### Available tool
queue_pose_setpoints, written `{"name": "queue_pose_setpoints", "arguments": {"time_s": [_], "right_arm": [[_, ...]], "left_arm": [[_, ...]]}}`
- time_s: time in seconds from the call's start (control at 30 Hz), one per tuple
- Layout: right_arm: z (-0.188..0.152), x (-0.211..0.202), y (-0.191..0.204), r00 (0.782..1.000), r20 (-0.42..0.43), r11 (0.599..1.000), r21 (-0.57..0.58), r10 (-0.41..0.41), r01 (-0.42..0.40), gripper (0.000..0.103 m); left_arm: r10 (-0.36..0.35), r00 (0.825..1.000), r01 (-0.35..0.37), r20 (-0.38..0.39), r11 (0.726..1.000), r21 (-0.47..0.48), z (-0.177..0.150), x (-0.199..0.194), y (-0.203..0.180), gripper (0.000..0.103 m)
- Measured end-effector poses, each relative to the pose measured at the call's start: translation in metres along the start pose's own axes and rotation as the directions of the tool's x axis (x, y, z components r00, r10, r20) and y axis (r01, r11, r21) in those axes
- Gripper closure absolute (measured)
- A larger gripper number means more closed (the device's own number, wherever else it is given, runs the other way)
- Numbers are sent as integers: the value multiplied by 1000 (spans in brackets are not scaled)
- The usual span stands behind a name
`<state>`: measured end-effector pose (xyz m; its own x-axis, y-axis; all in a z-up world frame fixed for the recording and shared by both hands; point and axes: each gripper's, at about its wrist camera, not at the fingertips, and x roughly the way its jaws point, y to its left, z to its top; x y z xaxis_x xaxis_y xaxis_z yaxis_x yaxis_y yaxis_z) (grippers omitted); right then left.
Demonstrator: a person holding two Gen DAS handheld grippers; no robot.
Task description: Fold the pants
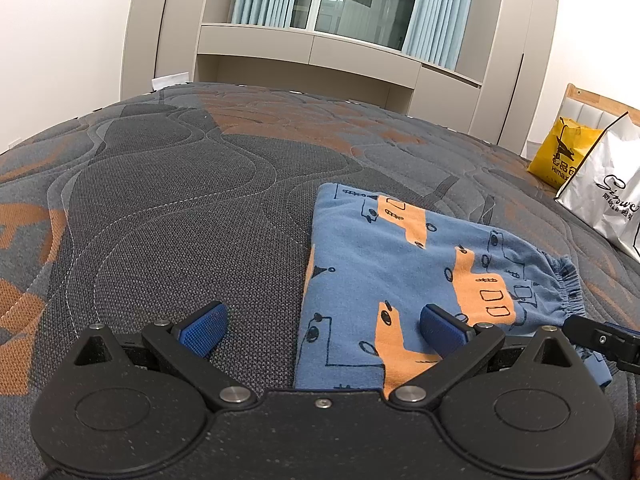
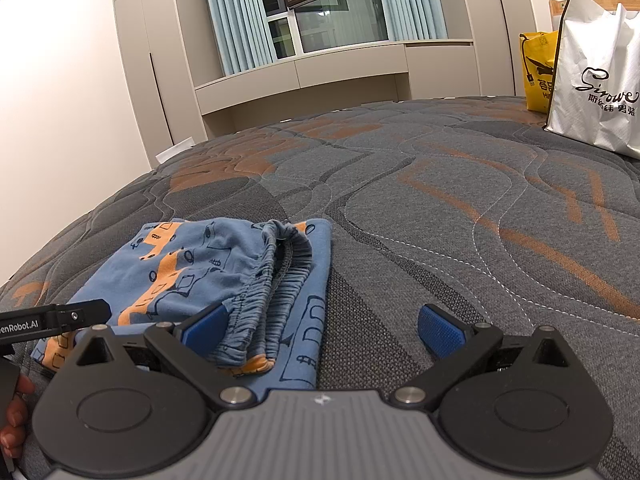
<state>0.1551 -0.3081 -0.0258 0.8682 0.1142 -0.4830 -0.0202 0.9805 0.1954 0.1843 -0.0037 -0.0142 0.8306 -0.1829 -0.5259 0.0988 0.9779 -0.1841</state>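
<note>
Both spread fingers [image 1: 204,330] over folded pants' [image 1: 400,264] edges.

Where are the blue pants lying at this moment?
The blue pants lie folded on the grey-and-orange mattress, right of centre in the left wrist view, left in the right wrist view, between both open grippers, well short of the white bag.

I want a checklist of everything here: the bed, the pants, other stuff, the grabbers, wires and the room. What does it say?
Surface: bed with a grey and orange quilted cover.
Job's things: blue pants with orange print, folded into a flat bundle, waistband on top.
Clutter: white bag and yellow bag standing at the far side of the bed.
Grippers: left gripper open, one finger above the pants; right gripper open, holding nothing.
Cables: nothing seen.
Surroundings: window, blue curtains, beige cabinets, white walls.
</note>
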Motion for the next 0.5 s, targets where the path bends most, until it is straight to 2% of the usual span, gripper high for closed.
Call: {"name": "queue_pose_setpoints", "arguments": {"time_s": [0.33, 0.5], "right_arm": [[1, -1, -2, 1000, 1, 1000, 0, -1, 1, 0], [8, -1, -3, 999, -22, 1000, 4, 31, -31, 0]], "left_arm": [[-3, 1000, 3, 1, 1000, -4, 0, 0, 1, 0], [8, 1000, -7, -7, 1000, 17, 3, 0, -3, 0]]}}
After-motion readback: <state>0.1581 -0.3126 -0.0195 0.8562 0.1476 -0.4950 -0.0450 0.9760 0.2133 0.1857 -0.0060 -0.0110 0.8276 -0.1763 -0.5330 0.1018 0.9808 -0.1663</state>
